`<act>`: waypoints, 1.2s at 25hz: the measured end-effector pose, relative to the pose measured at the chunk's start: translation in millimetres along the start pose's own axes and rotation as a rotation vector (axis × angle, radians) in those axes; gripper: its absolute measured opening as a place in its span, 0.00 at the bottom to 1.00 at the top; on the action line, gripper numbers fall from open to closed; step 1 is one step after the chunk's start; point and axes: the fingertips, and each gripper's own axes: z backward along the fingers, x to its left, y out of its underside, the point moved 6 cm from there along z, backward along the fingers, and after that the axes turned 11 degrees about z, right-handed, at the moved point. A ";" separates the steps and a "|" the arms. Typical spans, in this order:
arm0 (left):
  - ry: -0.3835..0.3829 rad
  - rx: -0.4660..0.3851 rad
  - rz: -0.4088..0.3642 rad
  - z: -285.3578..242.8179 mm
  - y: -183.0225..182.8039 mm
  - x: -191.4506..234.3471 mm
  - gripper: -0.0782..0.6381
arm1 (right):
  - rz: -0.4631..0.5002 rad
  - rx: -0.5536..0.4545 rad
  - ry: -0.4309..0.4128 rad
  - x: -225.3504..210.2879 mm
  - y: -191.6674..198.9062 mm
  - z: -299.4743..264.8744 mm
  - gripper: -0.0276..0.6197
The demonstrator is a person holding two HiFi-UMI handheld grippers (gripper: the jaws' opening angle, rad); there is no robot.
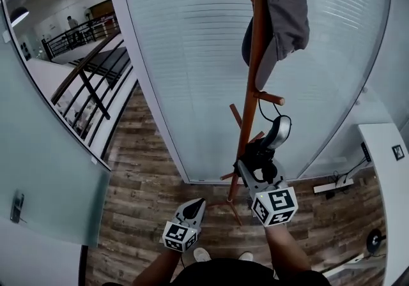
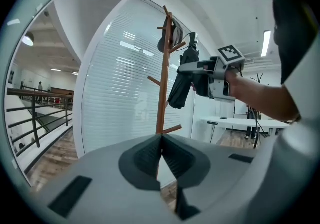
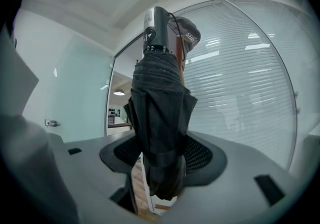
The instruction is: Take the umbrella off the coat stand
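Black and folded, the umbrella [image 3: 161, 118] stands upright between the pads of the right gripper [image 1: 259, 170], which clamp its bundled canopy from both sides. It hangs in the air just beside the wooden coat stand [image 1: 255, 67]. A thin cord [image 1: 263, 112] runs from its handle up to a side peg, though I cannot tell whether it loops over the peg. A grey cap [image 1: 286, 10] hangs higher on the stand. The left gripper [image 2: 161, 140] is lower down, its jaws pressed together on nothing.

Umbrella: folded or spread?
Folded. The umbrella is a tight black bundle, with a strap wrapped round its fabric.
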 end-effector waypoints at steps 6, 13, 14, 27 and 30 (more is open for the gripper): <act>-0.002 -0.011 -0.089 -8.8 -13.5 -12.8 0.13 | 0.021 -0.043 -0.012 -10.5 -21.4 11.4 0.43; 0.043 -0.009 -0.061 -18.4 -14.8 -28.2 0.13 | 0.038 -0.125 0.011 -31.4 -51.8 39.4 0.43; 0.046 -0.005 -0.059 -19.2 -13.8 -29.5 0.13 | 0.044 -0.128 0.017 -33.2 -53.2 43.8 0.43; 0.072 0.018 -0.029 -36.7 -1.7 -54.9 0.13 | 0.121 -0.047 0.004 -47.9 -4.6 92.2 0.44; 0.070 0.015 -0.027 -37.9 -2.5 -58.5 0.13 | 0.104 -0.004 0.012 -45.7 18.3 103.4 0.44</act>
